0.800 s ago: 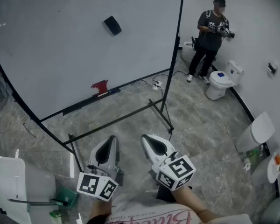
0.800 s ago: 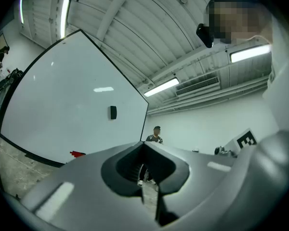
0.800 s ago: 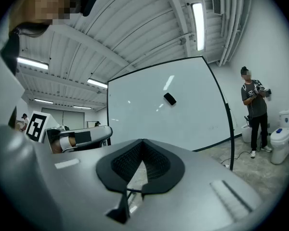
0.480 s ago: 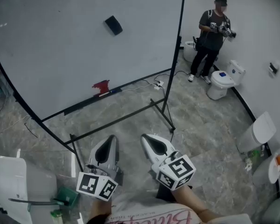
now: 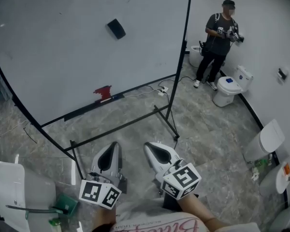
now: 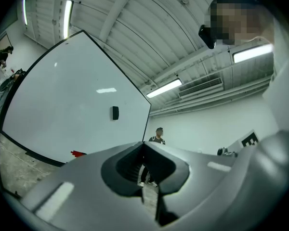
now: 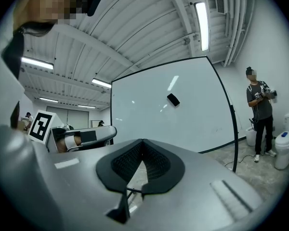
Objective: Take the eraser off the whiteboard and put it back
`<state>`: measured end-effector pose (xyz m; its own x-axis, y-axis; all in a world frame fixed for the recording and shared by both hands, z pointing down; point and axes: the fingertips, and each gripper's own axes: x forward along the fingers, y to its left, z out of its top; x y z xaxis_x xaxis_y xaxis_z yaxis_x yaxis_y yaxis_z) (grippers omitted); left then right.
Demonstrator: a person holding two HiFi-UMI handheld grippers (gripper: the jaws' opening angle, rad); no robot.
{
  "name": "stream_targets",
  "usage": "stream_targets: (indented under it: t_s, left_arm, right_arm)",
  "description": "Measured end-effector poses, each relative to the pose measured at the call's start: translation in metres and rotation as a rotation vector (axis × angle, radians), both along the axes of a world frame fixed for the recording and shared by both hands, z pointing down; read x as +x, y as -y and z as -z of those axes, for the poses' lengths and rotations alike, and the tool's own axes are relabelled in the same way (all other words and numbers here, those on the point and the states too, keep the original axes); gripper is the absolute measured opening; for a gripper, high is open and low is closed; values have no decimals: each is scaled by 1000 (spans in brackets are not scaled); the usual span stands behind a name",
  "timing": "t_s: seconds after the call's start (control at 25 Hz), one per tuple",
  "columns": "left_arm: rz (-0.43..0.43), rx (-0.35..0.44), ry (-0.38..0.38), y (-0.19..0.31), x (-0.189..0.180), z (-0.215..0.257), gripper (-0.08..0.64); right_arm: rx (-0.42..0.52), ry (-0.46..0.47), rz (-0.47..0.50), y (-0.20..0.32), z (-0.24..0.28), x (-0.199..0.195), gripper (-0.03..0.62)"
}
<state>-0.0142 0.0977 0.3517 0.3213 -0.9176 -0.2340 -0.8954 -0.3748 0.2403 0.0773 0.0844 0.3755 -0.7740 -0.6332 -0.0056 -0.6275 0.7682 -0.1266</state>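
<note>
Eraser (image 5: pixel 116 28) sat high on the whiteboard (image 5: pixel 53 66), tilted, well apart from the left gripper (image 5: pixel 116 145) and right gripper (image 5: pixel 149 147). Both sets of jaws were together with nothing between them. To reach well, I judged: step closer, open the right jaws early, square them across the eraser's narrow sides. Only the head view showed the stand's foot bar (image 5: pixel 121 126) in the way.

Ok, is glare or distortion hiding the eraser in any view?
Head view: fisheye bows the large white whiteboard; the small black rectangular eraser is sharp and glare-free. Left gripper view: a ceiling-light reflection sits above-left of it. Right gripper view: bright streaks nearby, eraser clear.
</note>
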Motion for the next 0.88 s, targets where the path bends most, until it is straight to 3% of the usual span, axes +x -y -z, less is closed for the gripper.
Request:
stream_targets:
  t_s: [0.48, 0.88]
  left_arm:
    - [78, -21, -9, 12, -1, -4, 0]
    - [36, -17, -2, 78, -24, -4, 0]
  right_arm:
    - [-21, 13, 72, 17, -3, 2, 2]
    - [-21, 14, 41, 82, -7, -22, 2]
